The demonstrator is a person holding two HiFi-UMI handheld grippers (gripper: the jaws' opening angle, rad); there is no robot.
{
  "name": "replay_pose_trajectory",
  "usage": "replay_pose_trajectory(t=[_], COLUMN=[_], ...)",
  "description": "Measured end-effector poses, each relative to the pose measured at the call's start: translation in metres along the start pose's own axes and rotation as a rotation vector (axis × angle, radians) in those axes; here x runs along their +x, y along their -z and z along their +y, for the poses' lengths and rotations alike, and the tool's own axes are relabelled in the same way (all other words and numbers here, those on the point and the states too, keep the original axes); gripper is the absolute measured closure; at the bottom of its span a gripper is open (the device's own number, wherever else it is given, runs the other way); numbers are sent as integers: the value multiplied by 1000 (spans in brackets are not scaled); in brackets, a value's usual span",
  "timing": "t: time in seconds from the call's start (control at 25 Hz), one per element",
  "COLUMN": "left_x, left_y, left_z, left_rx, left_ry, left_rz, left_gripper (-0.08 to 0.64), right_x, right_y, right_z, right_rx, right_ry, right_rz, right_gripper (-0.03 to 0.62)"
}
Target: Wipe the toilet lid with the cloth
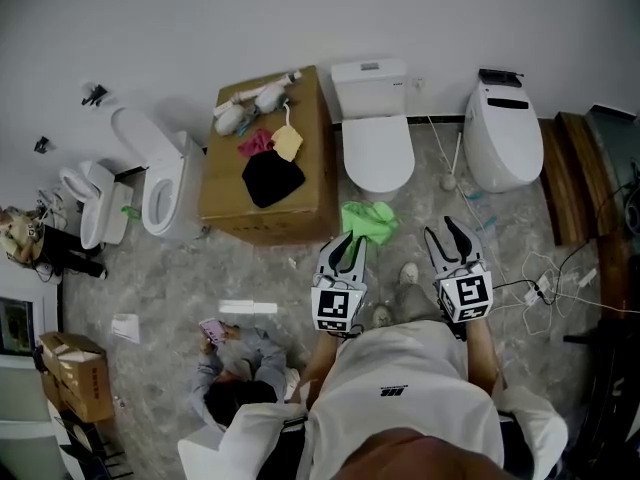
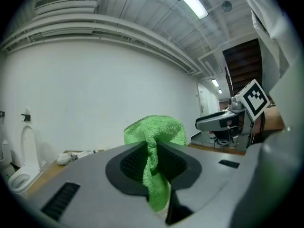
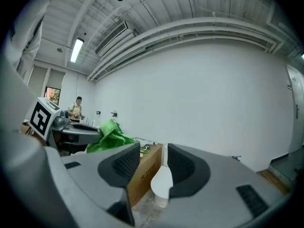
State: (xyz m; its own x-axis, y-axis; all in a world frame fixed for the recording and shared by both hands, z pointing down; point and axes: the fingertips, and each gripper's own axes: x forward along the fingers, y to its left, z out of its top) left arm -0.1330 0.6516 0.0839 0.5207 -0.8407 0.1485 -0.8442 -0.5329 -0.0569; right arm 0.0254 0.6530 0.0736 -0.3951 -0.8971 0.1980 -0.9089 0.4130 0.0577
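1. Left gripper (image 1: 349, 242): held out low in front of the person, marker cube (image 1: 338, 308) facing up. The jaws are pressed onto a fold of cloth, seen plainly in the left gripper view (image 2: 153, 151).
2. Right gripper (image 1: 443, 230): level with the left and beside it, marker cube (image 1: 464, 295) facing up. The jaws stand apart with nothing between them; the right gripper view (image 3: 153, 167) shows only the room through the gap.
3. Green cloth (image 1: 368, 220): pinched at one fold and bunched above the left jaws (image 2: 156, 129). It hangs over the floor in front of the toilet and is not on the lid. It is also seen at the left of the right gripper view (image 3: 110, 136).
4. Toilet lid (image 1: 378, 153): white, closed, bare. The tank (image 1: 369, 88) is behind it, against the wall.
5. Cardboard box (image 1: 225, 183): just left of the toilet. It carries a black cloth (image 1: 272, 179), a yellow cloth (image 1: 287, 143), a pink cloth (image 1: 256, 144) and some white items (image 1: 245, 108).
6. Second toilet (image 1: 503, 133): to the right of the first, with its lid closed.
7. Third toilet (image 1: 160, 173): left of the box.
8. Crouching person (image 1: 235, 368): on the floor, to the left of the grippers.
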Motion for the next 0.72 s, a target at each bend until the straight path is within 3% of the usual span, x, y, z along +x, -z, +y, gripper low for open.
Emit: replay_pose_trajectory(t=[0.72], left_x=[90], left_y=[-1], left_z=[55], left_rx=[-9], left_ry=[-36], left_rz=[29], left_gripper=[485], right_x=[104], right_y=[0], right_z=[-42], right_rx=[1], right_ry=[-58], right_rz=[38], right_gripper=[402])
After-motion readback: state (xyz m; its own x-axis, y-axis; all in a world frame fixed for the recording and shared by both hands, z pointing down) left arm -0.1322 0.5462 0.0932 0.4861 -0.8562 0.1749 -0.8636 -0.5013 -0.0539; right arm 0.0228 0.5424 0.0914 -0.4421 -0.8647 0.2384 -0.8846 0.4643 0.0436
